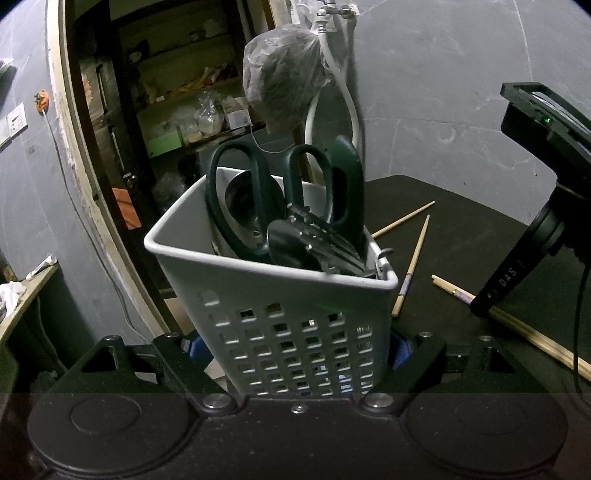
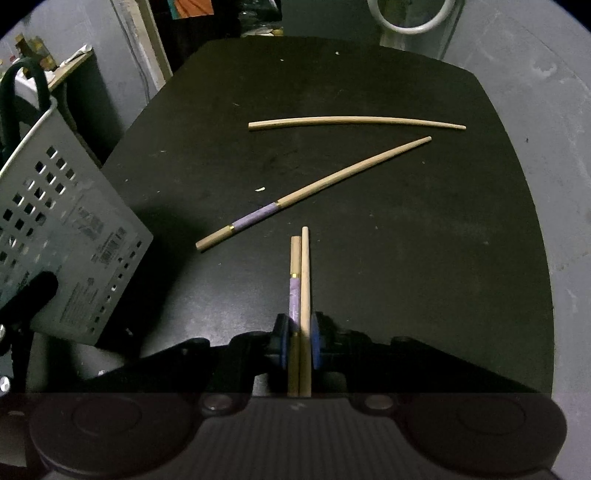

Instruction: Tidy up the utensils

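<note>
My left gripper (image 1: 299, 350) is shut on a white perforated utensil basket (image 1: 288, 295) and holds it tilted above the black table (image 1: 461, 229). The basket holds green-handled scissors (image 1: 258, 192), a metal ladle and other metal utensils. In the right wrist view the basket (image 2: 74, 236) hangs at the left. My right gripper (image 2: 300, 332) is shut on two wooden chopsticks (image 2: 303, 280), one with a purple band, pointing forward. Two more chopsticks lie on the table: a purple-banded one (image 2: 314, 190) and a plain one (image 2: 354, 121).
The black table (image 2: 424, 258) stands against a grey wall. A plastic bag (image 1: 284, 77) and white hoses hang behind the basket. An open doorway with shelves (image 1: 177, 103) is at the left. A white round rim (image 2: 412, 22) stands beyond the table's far edge.
</note>
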`<action>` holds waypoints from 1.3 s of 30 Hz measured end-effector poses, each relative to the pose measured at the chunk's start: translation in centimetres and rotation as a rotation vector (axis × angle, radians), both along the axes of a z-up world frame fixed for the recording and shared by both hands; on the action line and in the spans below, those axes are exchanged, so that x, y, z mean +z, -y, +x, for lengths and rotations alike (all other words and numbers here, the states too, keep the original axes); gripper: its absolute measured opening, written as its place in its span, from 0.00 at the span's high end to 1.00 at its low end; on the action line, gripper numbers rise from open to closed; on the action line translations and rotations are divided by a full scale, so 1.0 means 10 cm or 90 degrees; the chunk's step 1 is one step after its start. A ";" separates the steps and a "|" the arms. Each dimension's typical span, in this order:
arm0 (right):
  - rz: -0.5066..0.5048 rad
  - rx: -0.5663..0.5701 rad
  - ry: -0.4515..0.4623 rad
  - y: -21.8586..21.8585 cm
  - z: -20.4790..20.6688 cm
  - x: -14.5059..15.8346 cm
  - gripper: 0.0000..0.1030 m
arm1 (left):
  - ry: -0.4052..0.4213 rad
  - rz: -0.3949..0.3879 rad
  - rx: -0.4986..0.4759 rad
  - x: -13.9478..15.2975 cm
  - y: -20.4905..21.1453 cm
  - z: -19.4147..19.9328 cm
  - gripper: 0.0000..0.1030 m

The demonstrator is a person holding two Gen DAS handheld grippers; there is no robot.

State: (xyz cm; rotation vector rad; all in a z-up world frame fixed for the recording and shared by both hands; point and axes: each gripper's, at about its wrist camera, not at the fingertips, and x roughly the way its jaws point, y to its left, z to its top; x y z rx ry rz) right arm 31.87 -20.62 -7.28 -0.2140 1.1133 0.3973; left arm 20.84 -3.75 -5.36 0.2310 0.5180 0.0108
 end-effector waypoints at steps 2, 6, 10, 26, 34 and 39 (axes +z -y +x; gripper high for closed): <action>0.012 -0.005 0.002 0.03 0.00 0.00 0.88 | 0.000 -0.002 0.000 0.00 -0.01 0.00 0.14; 0.071 -0.022 0.011 0.16 -0.01 0.03 1.00 | -0.002 0.000 -0.001 -0.01 -0.02 0.00 0.14; 0.089 -0.033 0.005 0.24 0.01 0.03 1.00 | -0.006 0.002 -0.004 -0.02 -0.02 0.02 0.14; 0.056 -0.023 -0.003 0.18 0.01 -0.01 0.92 | -0.007 -0.001 -0.002 -0.03 -0.01 0.04 0.14; 0.069 -0.032 -0.006 0.22 0.02 0.00 0.95 | -0.007 0.000 -0.003 -0.03 -0.01 0.04 0.14; 0.100 -0.074 -0.004 0.35 0.13 0.00 0.94 | -0.007 0.000 -0.003 -0.03 -0.02 0.04 0.14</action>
